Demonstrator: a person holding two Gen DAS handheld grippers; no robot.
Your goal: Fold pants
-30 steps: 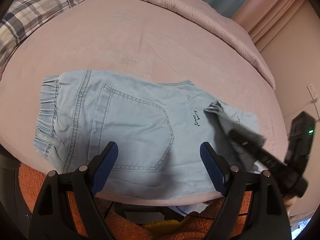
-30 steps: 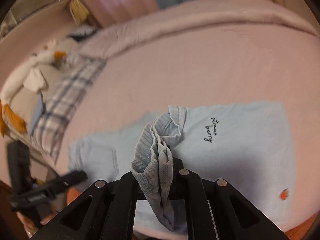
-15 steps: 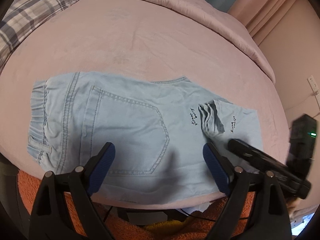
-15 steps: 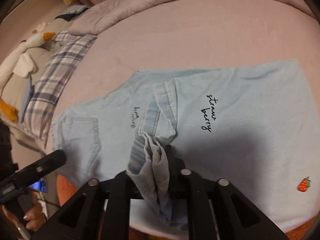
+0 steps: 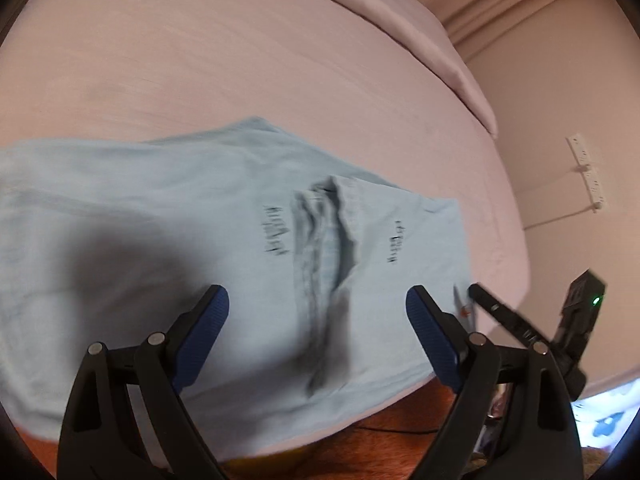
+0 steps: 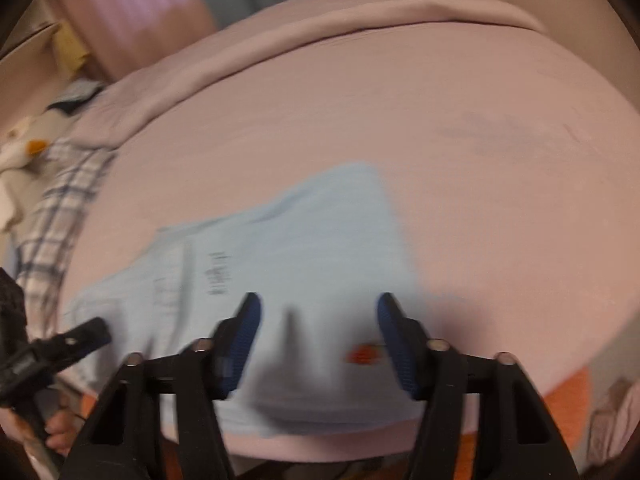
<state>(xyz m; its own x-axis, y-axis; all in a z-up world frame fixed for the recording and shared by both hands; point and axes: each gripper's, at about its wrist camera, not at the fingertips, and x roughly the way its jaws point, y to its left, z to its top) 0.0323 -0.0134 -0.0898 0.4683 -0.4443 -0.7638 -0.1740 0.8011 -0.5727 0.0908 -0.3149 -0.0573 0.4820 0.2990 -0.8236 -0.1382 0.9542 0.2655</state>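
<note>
Released since a second ago, light-blue denim pants [image 5: 168, 216] lie folded on the pink bed sheet [image 5: 240, 60]; right gripper [image 6: 318, 332] has just been opening, nothing between its fingers; left gripper [image 5: 318, 320] gapes wide, empty.

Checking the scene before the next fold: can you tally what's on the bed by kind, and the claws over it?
Light blue pants: 1
Plaid pillow: 1
Pink quilt bunched along the far edge: 1
Claws: 2, the left claw and the right claw, both open with nothing between the pads
Total: 5
</note>
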